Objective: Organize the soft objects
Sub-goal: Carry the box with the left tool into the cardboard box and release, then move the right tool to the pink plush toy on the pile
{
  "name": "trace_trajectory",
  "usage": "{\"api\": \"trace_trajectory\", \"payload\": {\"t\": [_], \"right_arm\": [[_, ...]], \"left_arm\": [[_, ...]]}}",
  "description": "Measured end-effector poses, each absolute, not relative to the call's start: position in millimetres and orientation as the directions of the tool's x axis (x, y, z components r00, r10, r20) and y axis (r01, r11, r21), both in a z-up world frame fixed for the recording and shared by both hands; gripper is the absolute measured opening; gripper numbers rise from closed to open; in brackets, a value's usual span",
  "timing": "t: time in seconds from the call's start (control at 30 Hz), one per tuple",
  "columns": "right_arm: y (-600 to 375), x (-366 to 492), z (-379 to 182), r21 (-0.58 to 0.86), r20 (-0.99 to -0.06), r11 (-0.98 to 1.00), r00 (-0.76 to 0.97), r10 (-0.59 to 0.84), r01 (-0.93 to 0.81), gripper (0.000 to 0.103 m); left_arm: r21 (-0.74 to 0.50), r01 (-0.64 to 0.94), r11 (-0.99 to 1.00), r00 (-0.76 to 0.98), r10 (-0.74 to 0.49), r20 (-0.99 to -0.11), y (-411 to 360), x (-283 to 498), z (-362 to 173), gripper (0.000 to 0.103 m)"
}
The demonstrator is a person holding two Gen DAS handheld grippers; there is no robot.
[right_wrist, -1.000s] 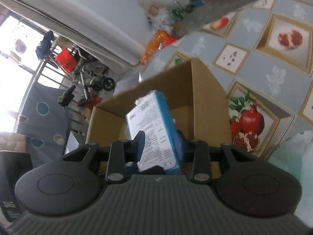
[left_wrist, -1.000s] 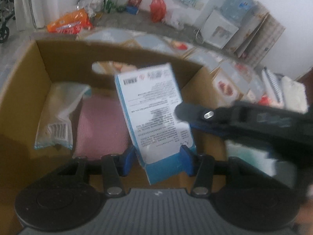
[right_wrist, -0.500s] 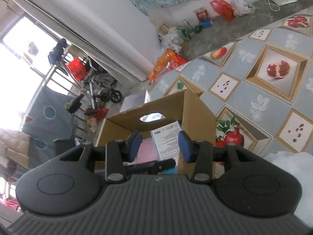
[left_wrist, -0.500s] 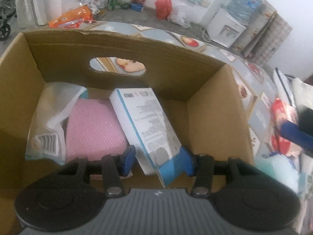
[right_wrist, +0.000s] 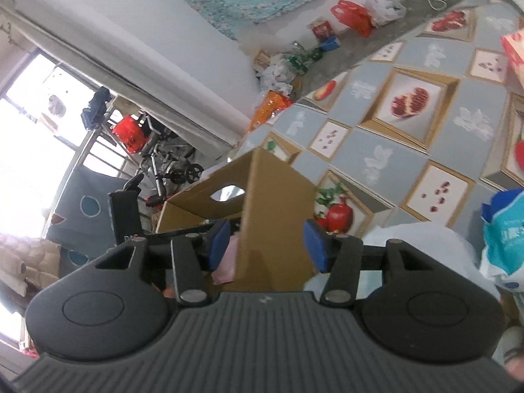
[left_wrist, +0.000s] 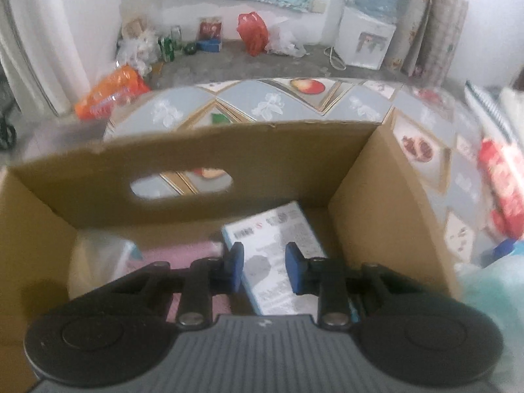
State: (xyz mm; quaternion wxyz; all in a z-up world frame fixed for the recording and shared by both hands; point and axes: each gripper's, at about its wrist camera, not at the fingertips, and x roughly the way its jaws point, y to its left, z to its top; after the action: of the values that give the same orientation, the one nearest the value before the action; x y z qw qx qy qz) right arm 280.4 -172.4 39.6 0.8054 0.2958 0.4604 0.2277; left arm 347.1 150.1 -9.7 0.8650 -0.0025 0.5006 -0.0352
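A cardboard box (left_wrist: 203, 154) with a handle hole stands on the fruit-patterned mat (left_wrist: 278, 101). Inside lie a white and blue pack (left_wrist: 278, 245), a pink cloth (left_wrist: 183, 252) and a clear plastic bag (left_wrist: 95, 252). My left gripper (left_wrist: 263, 268) is open and empty, raised above the pack. My right gripper (right_wrist: 268, 245) is open and empty, to the right of the box (right_wrist: 275, 203), facing its side wall. The pink cloth (right_wrist: 229, 258) shows past the box edge.
A teal and blue soft pack (right_wrist: 504, 232) and a white soft item (right_wrist: 419, 242) lie on the mat (right_wrist: 376, 160) right of the box. A red pack (left_wrist: 501, 177) lies at the right. Bags and bottles (left_wrist: 170, 46) crowd the far wall.
My left gripper let go of the white and blue pack, which now lies flat in the box, and pulled up and back. My right gripper opened wider and moved right, away from the box.
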Motion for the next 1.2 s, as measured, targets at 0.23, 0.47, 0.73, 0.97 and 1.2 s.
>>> {"api": "trace_trajectory", "payload": {"t": [0.23, 0.47, 0.73, 0.97, 1.2], "right_arm": [[-180, 278, 30, 0.7, -0.6, 0.709, 0.464, 0.652, -0.091, 0.055], [-207, 248, 51, 0.702, -0.549, 0.694, 0.499, 0.671, -0.16, 0.081], [-284, 186, 91, 0.643, -0.512, 0.744, 0.62, 0.594, -0.182, 0.086], [-355, 126, 98, 0.616, -0.486, 0.771, 0.692, 0.533, -0.161, 0.091], [-390, 87, 66, 0.643, -0.475, 0.751, 0.692, 0.544, -0.149, 0.092]], "left_arm": [[-0.115, -0.033, 0.993, 0.492, -0.084, -0.867, 163, 345, -2, 0.076], [-0.222, -0.072, 0.972, 0.58, -0.14, -0.803, 167, 301, 43, 0.09], [-0.227, 0.09, 0.97, 0.664, -0.229, -0.712, 126, 232, 107, 0.095], [-0.263, 0.268, 0.927, 0.665, -0.376, -0.645, 66, 168, 138, 0.098], [-0.241, 0.403, 0.883, 0.674, -0.464, -0.574, -6, 114, 130, 0.099]]}}
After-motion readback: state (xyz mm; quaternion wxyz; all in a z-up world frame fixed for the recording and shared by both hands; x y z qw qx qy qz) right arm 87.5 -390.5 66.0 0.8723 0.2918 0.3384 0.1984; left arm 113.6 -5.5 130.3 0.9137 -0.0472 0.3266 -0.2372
